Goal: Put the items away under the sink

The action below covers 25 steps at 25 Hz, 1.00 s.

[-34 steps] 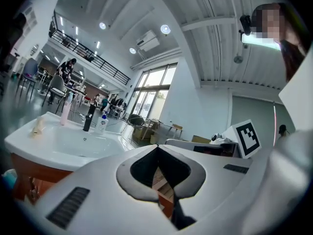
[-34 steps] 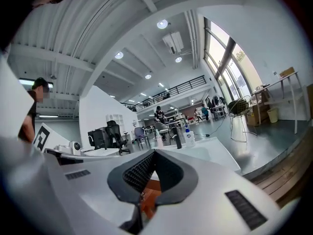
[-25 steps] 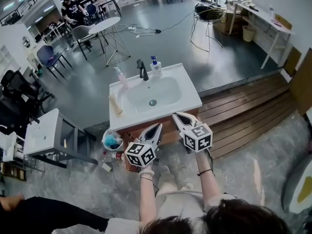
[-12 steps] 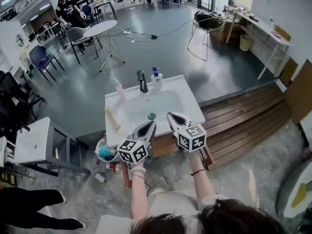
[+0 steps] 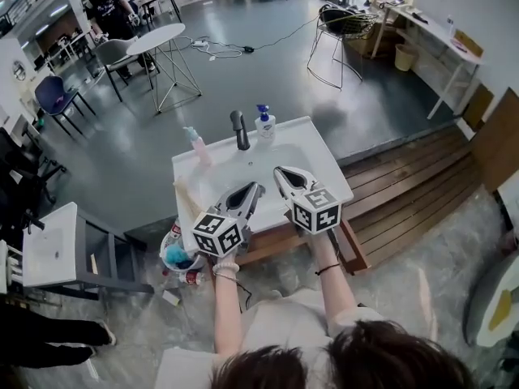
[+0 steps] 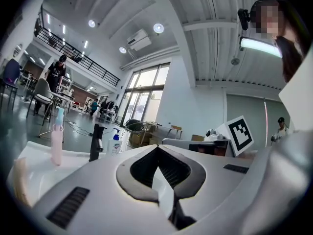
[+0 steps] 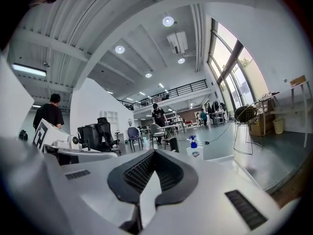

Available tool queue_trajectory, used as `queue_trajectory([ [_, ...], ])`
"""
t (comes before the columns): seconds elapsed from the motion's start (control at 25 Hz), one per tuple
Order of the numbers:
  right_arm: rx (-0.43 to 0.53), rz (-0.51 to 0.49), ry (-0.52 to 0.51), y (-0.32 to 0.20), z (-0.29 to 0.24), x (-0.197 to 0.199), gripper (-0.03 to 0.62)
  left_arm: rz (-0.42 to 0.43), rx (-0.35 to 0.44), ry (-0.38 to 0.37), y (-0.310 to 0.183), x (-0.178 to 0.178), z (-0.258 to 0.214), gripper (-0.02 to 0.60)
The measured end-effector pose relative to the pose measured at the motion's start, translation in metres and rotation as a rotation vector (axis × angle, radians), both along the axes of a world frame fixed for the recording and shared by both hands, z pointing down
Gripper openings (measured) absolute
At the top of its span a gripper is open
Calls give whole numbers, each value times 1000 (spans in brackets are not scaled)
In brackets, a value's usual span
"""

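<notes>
On the white sink (image 5: 328, 177) stand a pink bottle (image 5: 197, 146), a black faucet (image 5: 240, 130) and a soap dispenser (image 5: 264, 125) with a blue pump; a beige item (image 5: 188, 201) lies on the left rim. Both grippers hover side by side over the sink's front. My left gripper (image 5: 253, 189) is shut with nothing in it, and so is my right gripper (image 5: 281, 173). In the left gripper view the shut jaws (image 6: 157, 148) point at the faucet (image 6: 96, 142), the pink bottle (image 6: 57, 140) and the soap dispenser (image 6: 115, 143). The right gripper (image 7: 154, 153) faces the dispenser (image 7: 194, 150).
On the floor left of the cabinet sit a small bucket (image 5: 177, 255) with blue things and a red can (image 5: 192, 277). A white stand (image 5: 49, 250) is at the left, a wooden platform (image 5: 405, 201) at the right. A round table (image 5: 158, 39) and chairs stand behind.
Both grippers have moved forward together, from in front of the cabinet to over the sink's front edge. The jaws stayed shut. The sink appears closer.
</notes>
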State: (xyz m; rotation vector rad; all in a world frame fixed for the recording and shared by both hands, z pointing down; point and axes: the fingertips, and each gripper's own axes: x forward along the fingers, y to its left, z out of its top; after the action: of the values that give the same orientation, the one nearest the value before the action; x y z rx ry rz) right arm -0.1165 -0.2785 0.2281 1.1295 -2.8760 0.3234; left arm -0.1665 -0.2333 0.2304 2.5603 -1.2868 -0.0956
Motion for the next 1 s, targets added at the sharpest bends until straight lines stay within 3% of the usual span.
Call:
queue_trajectory([
  [0.2, 7, 0, -42, -13, -4, -11, 17, -11, -12, -36, -14, -20, 6, 2],
  [0.4, -24, 12, -48, -45, 5, -11, 17, -21, -24, -10, -36, -20, 13, 2],
  [0.52, -47, 12, -41, -73, 11, -16, 17, -17, -48, -36, -57, -21, 17, 3],
  [1.0, -122, -52, 28, -145, 42, -38, 17, -91, -126, 8, -113, -28, 45, 2],
])
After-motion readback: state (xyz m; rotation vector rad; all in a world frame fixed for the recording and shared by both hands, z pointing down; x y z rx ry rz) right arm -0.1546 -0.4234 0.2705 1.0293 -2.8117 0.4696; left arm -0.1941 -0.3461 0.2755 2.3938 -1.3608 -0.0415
